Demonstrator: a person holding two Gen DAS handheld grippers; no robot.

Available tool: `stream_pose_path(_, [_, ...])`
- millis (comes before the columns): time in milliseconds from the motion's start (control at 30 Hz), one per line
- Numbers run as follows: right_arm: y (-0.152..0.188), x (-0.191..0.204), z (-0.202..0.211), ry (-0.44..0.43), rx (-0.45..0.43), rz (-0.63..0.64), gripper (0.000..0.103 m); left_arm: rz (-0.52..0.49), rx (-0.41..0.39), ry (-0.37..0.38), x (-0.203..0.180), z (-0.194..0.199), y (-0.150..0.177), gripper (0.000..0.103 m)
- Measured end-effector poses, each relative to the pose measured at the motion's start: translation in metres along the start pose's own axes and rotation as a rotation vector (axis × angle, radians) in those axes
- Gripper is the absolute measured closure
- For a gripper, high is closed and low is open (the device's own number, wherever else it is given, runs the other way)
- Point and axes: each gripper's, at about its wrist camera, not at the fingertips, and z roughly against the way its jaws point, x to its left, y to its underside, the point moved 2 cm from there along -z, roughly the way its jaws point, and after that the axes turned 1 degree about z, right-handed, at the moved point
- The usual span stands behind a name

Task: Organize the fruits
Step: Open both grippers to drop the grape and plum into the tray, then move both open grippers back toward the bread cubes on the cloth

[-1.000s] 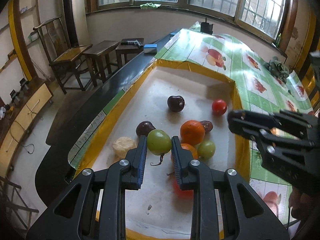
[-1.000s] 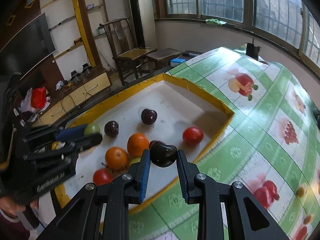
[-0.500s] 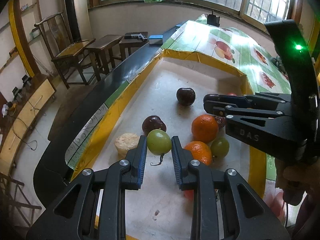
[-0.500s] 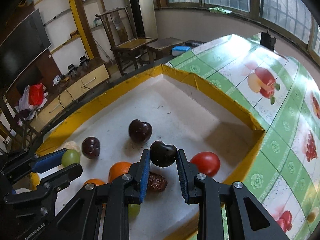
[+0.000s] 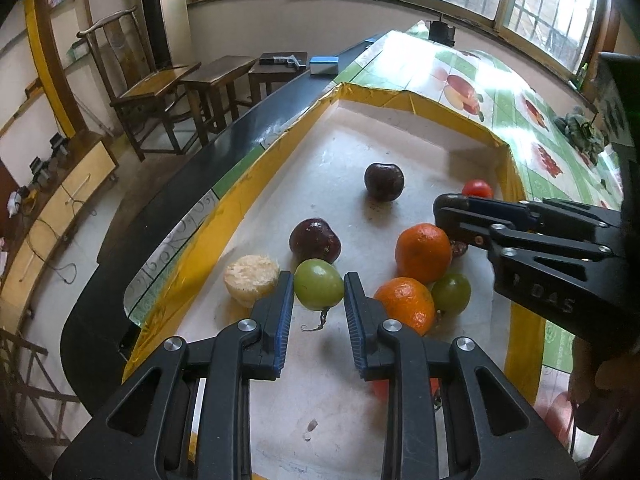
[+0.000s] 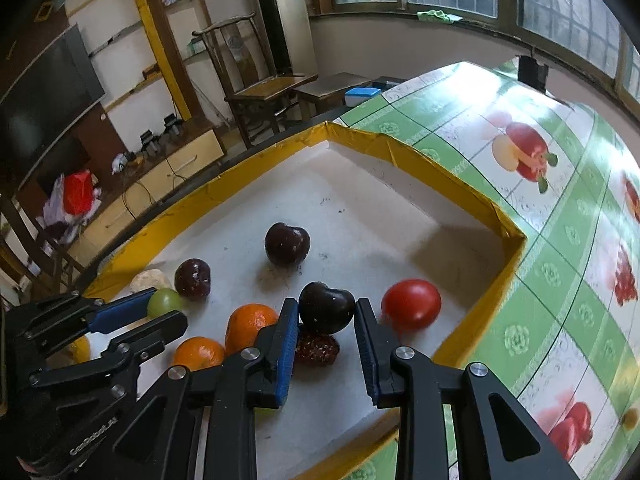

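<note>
My left gripper (image 5: 319, 294) is shut on a green fruit (image 5: 319, 289) with a curled stem, low over the white tray with the yellow rim (image 5: 236, 220). My right gripper (image 6: 326, 314) is shut on a dark heart-shaped fruit (image 6: 326, 307), just above a dark red wrinkled fruit (image 6: 316, 348). On the tray floor lie two oranges (image 5: 423, 254) (image 5: 406, 306), another green fruit (image 5: 451, 292), two dark plums (image 5: 315, 240) (image 5: 383, 181), a red tomato (image 6: 411, 304) and a pale peeled fruit (image 5: 251, 280). In the left wrist view the right gripper (image 5: 448, 210) reaches in from the right.
A green fruit-print tablecloth (image 6: 560, 200) covers the table to the right of the tray. A black counter edge (image 5: 160, 216) runs along the tray's left side, with a wooden chair (image 5: 148, 92) and stools (image 5: 224, 76) beyond. A hand (image 5: 600, 380) shows at lower right.
The right gripper has come leftward and down from over the tablecloth into the tray, carrying the dark fruit above the oranges. The left gripper has stayed almost still with the green fruit.
</note>
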Motion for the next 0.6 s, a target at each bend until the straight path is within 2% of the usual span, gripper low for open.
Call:
stream_pose_path(67, [0.001, 0.001, 0.004, -0.002, -0.005, 0.000, 0.075, 0.004, 0.003, 0.002, 0.000, 0.000, 0.001, 0.069])
stream_pose_path(100, [0.001, 0.002, 0.005, -0.002, -0.005, 0.001, 0.075, 0.008, 0.000, 0.001, 0.000, 0.002, 0.001, 0.055])
stream_pose_path(167, [0.001, 0.004, 0.007, -0.011, -0.010, 0.000, 0.074, 0.015, -0.011, 0.014, 0.001, 0.006, 0.001, 0.048])
stream_pose_path(300, [0.003, 0.005, 0.015, -0.016, -0.026, -0.005, 0.073, 0.014, -0.043, -0.008, 0.001, 0.015, 0.000, 0.046])
stream_pose_path(600, [0.023, -0.004, 0.054, -0.002, -0.083, -0.036, 0.070, 0.013, -0.069, 0.024, -0.014, 0.030, 0.000, 0.046])
